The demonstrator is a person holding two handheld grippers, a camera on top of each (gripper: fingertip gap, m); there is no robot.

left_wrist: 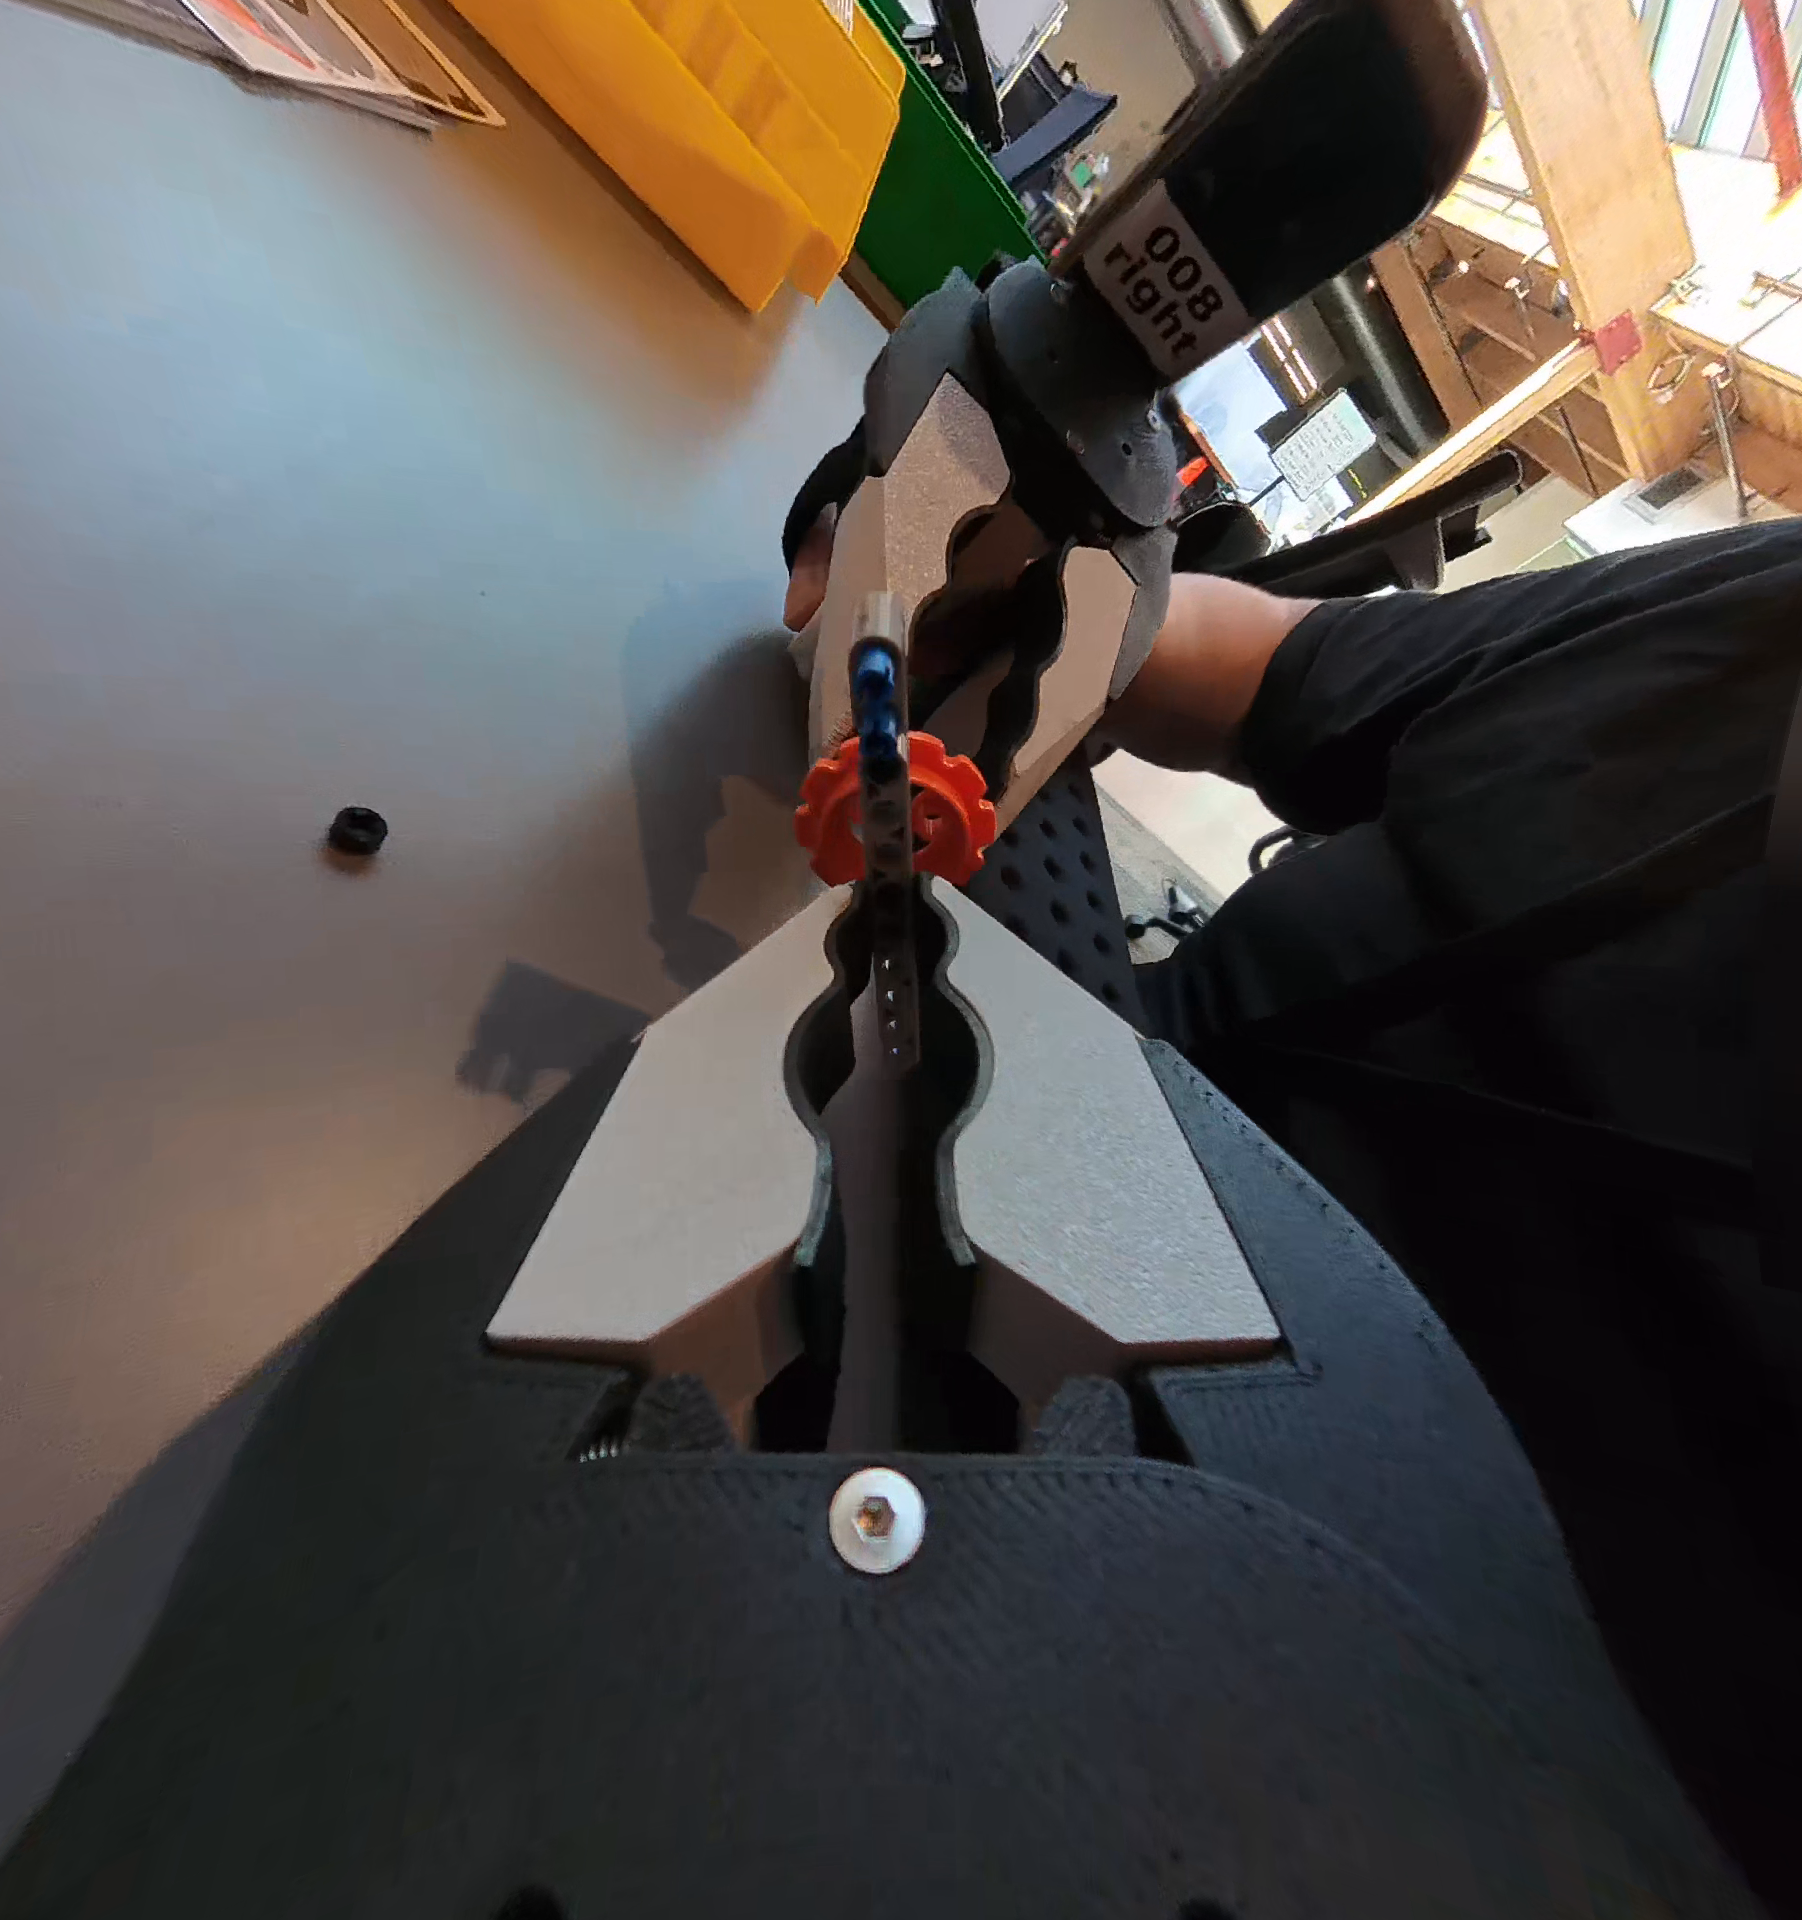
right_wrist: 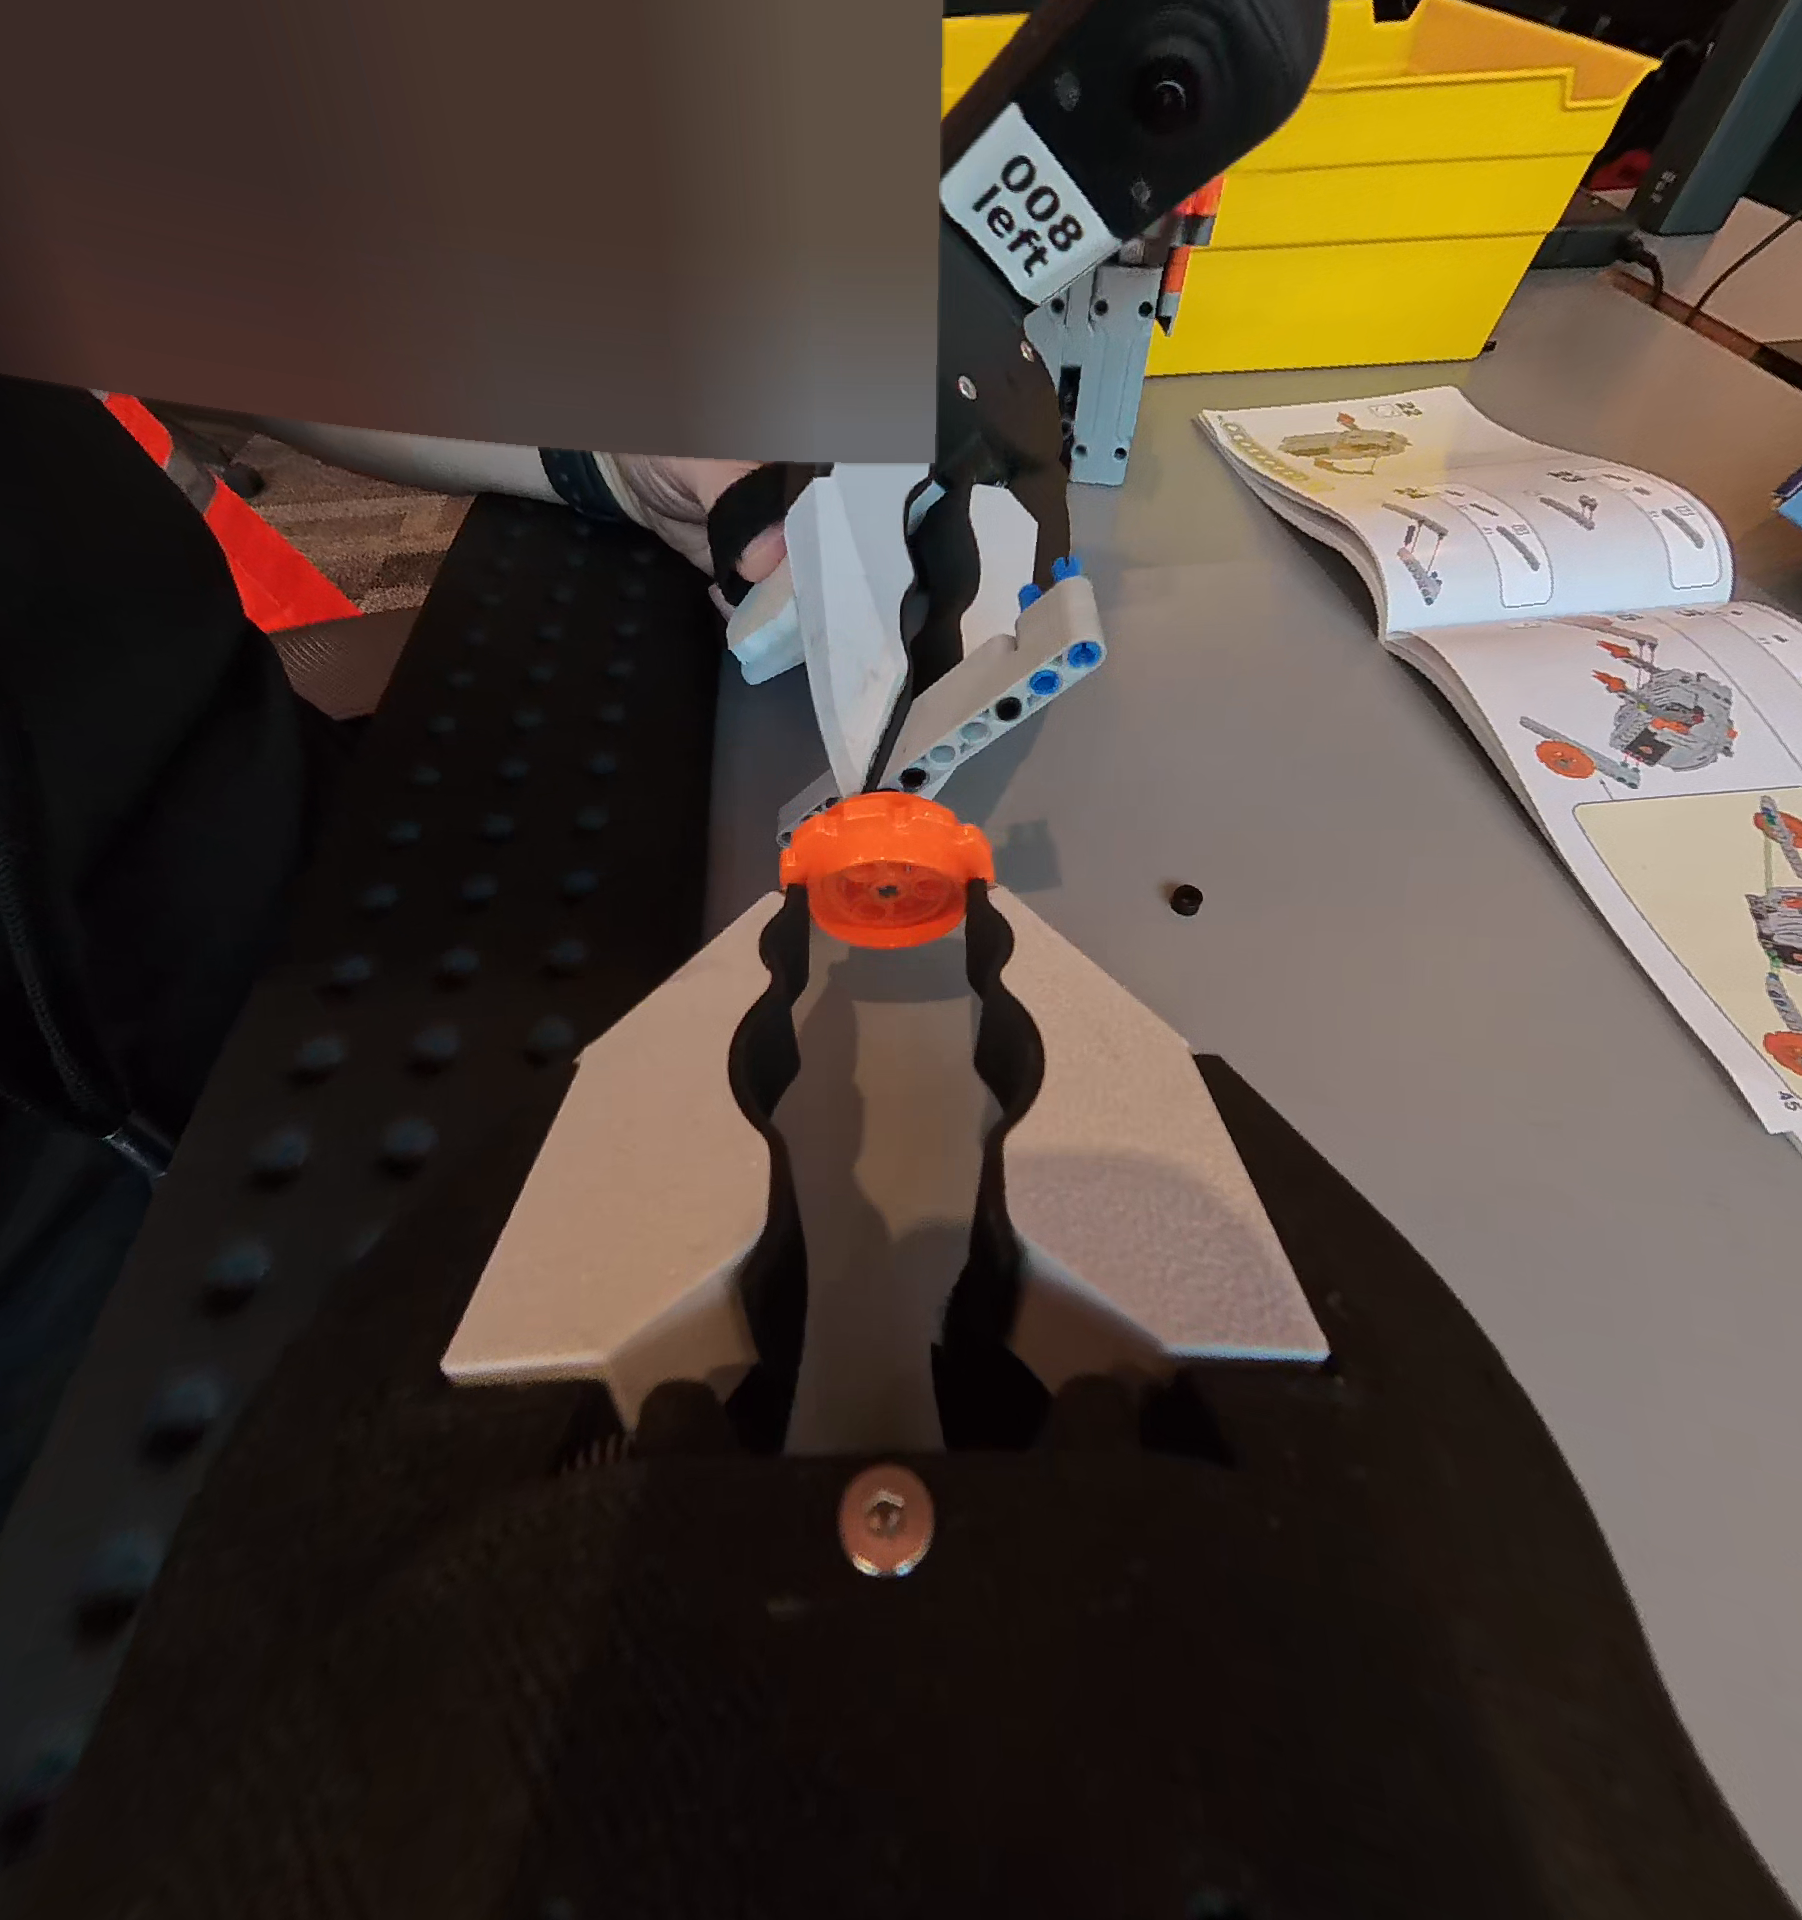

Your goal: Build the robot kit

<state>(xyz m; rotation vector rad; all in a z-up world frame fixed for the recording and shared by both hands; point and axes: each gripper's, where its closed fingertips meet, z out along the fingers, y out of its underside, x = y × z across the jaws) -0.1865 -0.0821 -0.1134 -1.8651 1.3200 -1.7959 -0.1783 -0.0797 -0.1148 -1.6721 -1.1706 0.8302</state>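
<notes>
Above the counter [right_wrist: 1344,935], left gripper [left_wrist: 881,904] pinches the beam [right_wrist: 990,707]; right gripper [right_wrist: 884,894] clamps the wheel [right_wrist: 881,868] at its end.

Crowded middle, open grey table to the near right

The two grippers meet tip to tip over the table [right_wrist: 1344,935], the left gripper [right_wrist: 881,774] and right gripper [right_wrist: 886,894] closing the centre with the grey beam [right_wrist: 990,696] and orange wheel [right_wrist: 884,868] between them. Right of them the surface lies bare but for a small black piece [right_wrist: 1185,898]; farther right an open booklet [right_wrist: 1603,748] (pages spread flat) blocks it, and a yellow bin [right_wrist: 1375,208] walls the far edge. A studded black mat [right_wrist: 440,935] fills the left.
</notes>
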